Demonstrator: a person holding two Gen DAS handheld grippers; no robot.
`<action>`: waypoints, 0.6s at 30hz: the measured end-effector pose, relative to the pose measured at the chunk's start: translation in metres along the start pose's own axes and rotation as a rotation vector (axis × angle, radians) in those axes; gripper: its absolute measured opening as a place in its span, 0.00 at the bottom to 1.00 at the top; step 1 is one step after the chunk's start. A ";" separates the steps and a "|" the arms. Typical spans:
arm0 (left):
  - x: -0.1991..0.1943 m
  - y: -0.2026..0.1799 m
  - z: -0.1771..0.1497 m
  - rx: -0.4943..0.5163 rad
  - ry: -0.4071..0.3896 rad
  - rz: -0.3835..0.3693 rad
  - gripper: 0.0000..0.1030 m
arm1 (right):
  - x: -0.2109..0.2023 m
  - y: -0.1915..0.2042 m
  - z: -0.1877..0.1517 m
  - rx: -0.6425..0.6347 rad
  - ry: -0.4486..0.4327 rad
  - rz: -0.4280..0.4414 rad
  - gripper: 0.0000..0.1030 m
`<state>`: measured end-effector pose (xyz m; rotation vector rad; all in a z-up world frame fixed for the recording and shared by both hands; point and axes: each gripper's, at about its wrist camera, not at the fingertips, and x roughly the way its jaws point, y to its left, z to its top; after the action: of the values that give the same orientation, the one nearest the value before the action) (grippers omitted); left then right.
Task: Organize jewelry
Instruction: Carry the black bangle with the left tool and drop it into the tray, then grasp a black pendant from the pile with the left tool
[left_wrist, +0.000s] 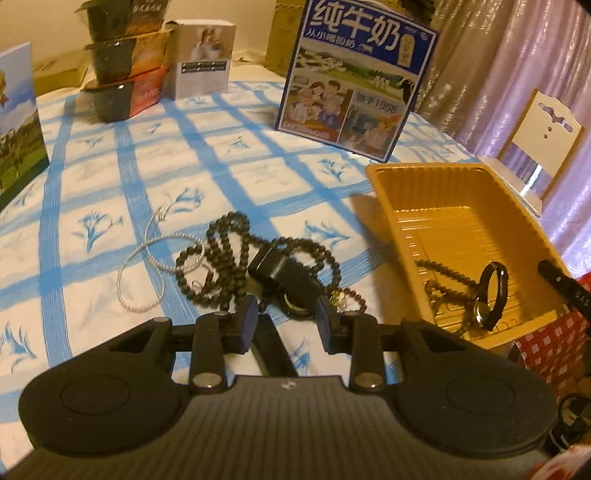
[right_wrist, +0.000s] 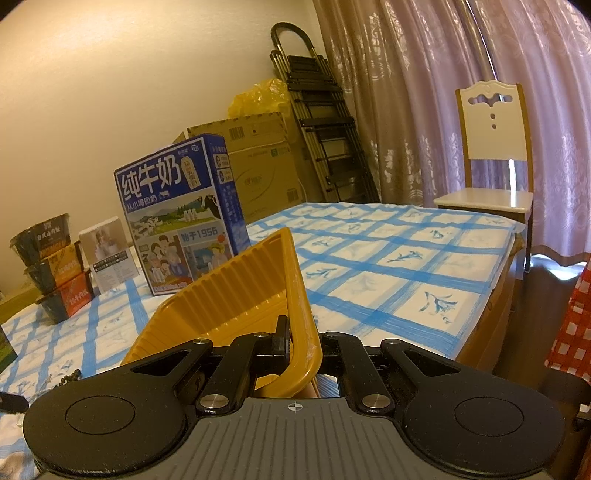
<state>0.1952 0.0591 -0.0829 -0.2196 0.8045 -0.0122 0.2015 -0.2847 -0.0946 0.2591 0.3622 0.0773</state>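
From the left wrist, the left gripper (left_wrist: 285, 320) hovers with jaws apart over dark bead strands (left_wrist: 236, 254) and a watch (left_wrist: 295, 295) near the surface's near edge, beside the yellow tray (left_wrist: 391, 199); from the right wrist, the right gripper (right_wrist: 301, 341) clamps the tray's rim, tilting it.

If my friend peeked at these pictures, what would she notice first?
Probably the yellow tray on the right of the blue checked tablecloth, pinched at its rim by the right gripper; beads and a black ring already lie inside. Next, the tangle of dark beads just ahead of the open left gripper, and the big blue milk box standing behind.
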 end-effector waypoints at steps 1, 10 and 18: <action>0.001 0.000 -0.001 -0.002 0.003 -0.001 0.29 | 0.000 0.000 0.000 -0.001 0.000 0.000 0.06; 0.027 -0.004 0.003 -0.029 0.017 0.021 0.42 | 0.000 -0.004 0.000 0.003 0.001 -0.004 0.06; 0.057 0.006 0.023 -0.156 0.040 0.034 0.46 | 0.000 -0.005 0.000 0.004 0.000 -0.005 0.06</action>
<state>0.2509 0.0642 -0.1092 -0.3546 0.8499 0.0784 0.2011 -0.2894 -0.0961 0.2621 0.3632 0.0718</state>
